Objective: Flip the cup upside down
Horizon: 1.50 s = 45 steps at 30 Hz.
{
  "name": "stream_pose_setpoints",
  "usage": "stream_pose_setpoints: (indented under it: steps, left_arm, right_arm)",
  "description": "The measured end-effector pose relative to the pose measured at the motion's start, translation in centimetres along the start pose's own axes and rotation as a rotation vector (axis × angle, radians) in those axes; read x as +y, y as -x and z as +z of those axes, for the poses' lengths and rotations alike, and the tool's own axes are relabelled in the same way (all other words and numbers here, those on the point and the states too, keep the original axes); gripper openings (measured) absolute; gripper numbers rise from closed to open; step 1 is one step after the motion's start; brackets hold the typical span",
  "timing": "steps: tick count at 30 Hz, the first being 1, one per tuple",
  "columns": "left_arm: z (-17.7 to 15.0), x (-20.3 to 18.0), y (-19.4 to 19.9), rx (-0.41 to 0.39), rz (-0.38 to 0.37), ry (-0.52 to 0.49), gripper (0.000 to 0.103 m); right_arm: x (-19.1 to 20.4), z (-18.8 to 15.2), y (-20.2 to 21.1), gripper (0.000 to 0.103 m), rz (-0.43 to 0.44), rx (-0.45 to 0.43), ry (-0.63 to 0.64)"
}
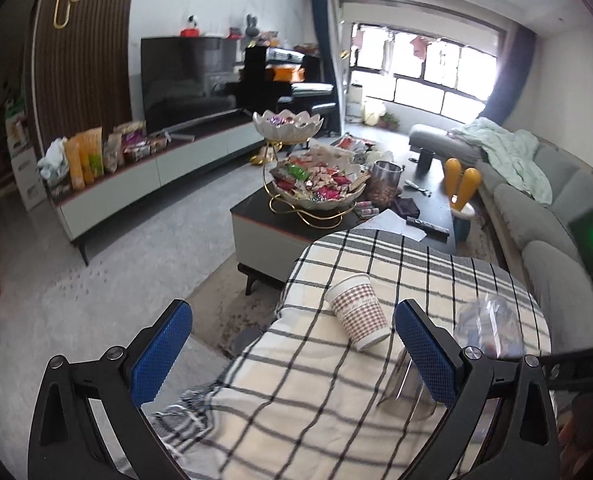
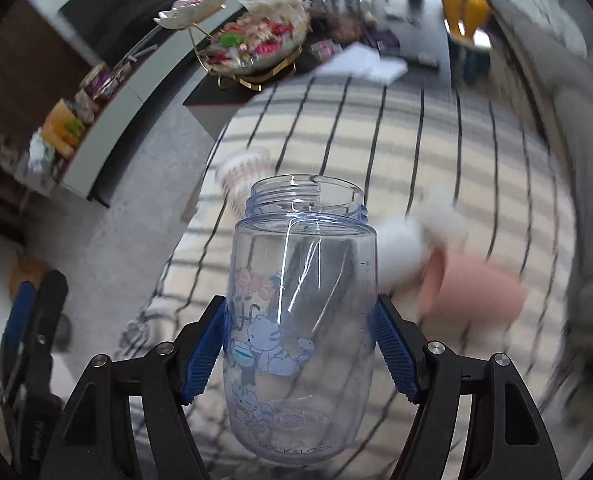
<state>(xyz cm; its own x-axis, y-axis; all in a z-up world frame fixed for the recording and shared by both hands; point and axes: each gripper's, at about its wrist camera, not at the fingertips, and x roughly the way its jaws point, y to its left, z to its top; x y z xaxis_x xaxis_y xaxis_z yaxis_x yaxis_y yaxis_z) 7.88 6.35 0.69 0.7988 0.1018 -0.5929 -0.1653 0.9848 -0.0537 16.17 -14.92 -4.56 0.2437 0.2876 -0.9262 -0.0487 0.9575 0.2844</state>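
Cup (image 2: pixel 300 320) made of clear plastic sits between the blue bumpy pads (image 2: pixel 202 354) of the right gripper (image 2: pixel 298 354), which squeeze it from both sides. It is tall and round, with a wide screw-thread mouth pointing away from the camera and up. A blue cartoon cat and a pink bow are printed on its smooth side, and raised letters show on its bottom. It is held above the checked cloth (image 2: pixel 416 152), a soft cream cloth with dark lines.

Just past the cup's mouth, a paper cup (image 2: pixel 242 172) lies blurry on the cloth. To the right of the clear cup there is a pink thing with fluffy white bits (image 2: pixel 472 284), too blurry to name.

The left gripper (image 1: pixel 292 354) hangs wide apart and grips nothing. Its blue pads (image 1: pixel 158 350) have a rough dotted skin. Between them, on the checked cloth (image 1: pixel 296 400), the paper cup (image 1: pixel 358 310) lies on its side, white with a small brown check pattern. Beyond the cloth stands a dark coffee table (image 1: pixel 256 208) with a shell-shaped candy dish (image 1: pixel 316 188) on gold wire legs.
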Motion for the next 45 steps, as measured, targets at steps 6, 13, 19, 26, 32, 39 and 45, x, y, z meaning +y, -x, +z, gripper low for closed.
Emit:
stream_pose_setpoints:
  steps: [6, 13, 19, 26, 32, 39, 45]
  left_arm:
    - [-2.0, 2.2, 0.7, 0.01, -0.018, -0.04, 0.103]
    - [-4.2, 3.5, -0.7, 0.041, -0.009, -0.08, 0.103]
    - [-5.2, 3.8, -1.7, 0.079, -0.007, -0.088, 0.103]
    - [-5.5, 4.0, -1.8, 0.089, 0.0, -0.098, 0.103]
    - [-5.6, 4.0, -1.4, 0.09, -0.001, -0.105, 0.103]
    - [-5.3, 3.7, -0.2, 0.07, 0.004, -0.119, 0.103]
    - [-6.4, 3.3, 0.7, 0.049, -0.085, -0.107, 0.103]
  right_arm:
    - [-0.2, -5.3, -4.0, 0.072, 0.07, 0.083, -0.141]
    - [-0.5, -8.4, -8.1, 0.072, 0.07, 0.143, -0.243]
    - [-0.2, -8.5, -10.3, 0.072, 0.036, 0.17, -0.282]
    - [0.3, -8.2, -11.6, 0.072, -0.006, 0.173, -0.294]
    - [1.2, -8.2, -11.4, 0.072, -0.013, 0.162, -0.3]
    - [1.1, -8.5, -8.8, 0.078, 0.01, 0.097, -0.292]
    - [-1.1, -10.4, -3.6, 0.079, 0.012, -0.074, -0.296]
